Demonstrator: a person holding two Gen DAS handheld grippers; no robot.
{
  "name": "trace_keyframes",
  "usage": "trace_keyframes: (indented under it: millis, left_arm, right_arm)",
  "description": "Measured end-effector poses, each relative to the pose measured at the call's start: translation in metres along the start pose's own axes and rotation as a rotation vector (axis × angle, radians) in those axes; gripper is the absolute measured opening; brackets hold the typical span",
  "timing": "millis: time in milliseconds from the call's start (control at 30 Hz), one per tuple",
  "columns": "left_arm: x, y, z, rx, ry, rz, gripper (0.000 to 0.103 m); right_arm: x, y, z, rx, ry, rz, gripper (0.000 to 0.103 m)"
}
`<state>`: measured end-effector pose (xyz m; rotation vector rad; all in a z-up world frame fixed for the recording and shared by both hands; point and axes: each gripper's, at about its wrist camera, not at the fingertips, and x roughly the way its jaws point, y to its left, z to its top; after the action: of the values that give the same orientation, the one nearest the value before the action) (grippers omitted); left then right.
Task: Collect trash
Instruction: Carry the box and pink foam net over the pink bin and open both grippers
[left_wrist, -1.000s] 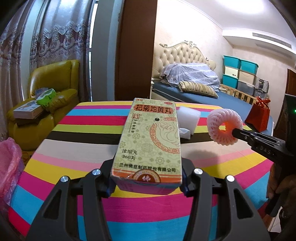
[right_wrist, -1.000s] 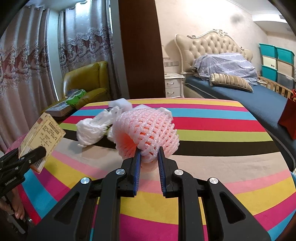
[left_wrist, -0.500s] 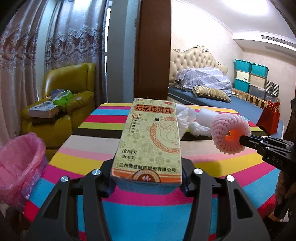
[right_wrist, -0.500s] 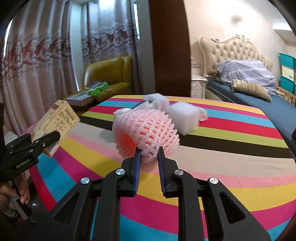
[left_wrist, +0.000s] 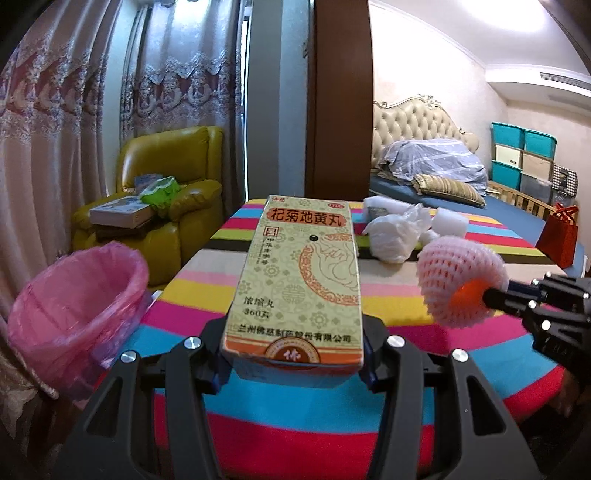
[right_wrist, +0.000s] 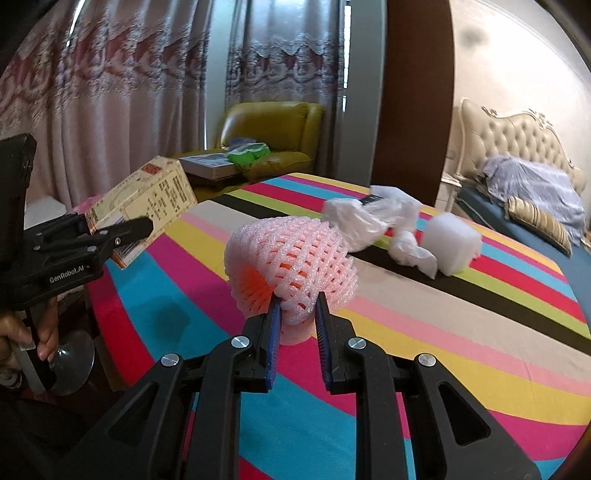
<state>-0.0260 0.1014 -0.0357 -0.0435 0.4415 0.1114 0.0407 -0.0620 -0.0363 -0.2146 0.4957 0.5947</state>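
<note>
My left gripper (left_wrist: 295, 354) is shut on a yellow-green medicine box (left_wrist: 299, 280) and holds it above the striped table's left edge; it also shows in the right wrist view (right_wrist: 142, 210). My right gripper (right_wrist: 295, 317) is shut on a pink foam fruit net (right_wrist: 291, 258), held above the table; the net also shows in the left wrist view (left_wrist: 461, 280). A bin lined with a pink bag (left_wrist: 74, 299) stands on the floor left of the table, below and left of the box.
On the striped table (right_wrist: 461, 332) lie a crumpled white plastic bag (right_wrist: 365, 218), a small white wad (right_wrist: 410, 251) and a white foam block (right_wrist: 450, 240). A yellow armchair (left_wrist: 166, 199) with books stands behind the bin. A bed (left_wrist: 461, 199) is at the right.
Both grippers have swung left with their loads. The pink-lined bin has come further into the left wrist view, and the white trash on the table has shifted right.
</note>
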Motion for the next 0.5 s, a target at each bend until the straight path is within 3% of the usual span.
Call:
trace_keyframes:
  millis: [500]
  left_arm:
    - [-0.028, 0.072, -0.001, -0.094, -0.009, 0.131, 0.051]
  right_arm:
    - [0.019, 0.060, 0.037, -0.145, -0.017, 0.122, 0.019]
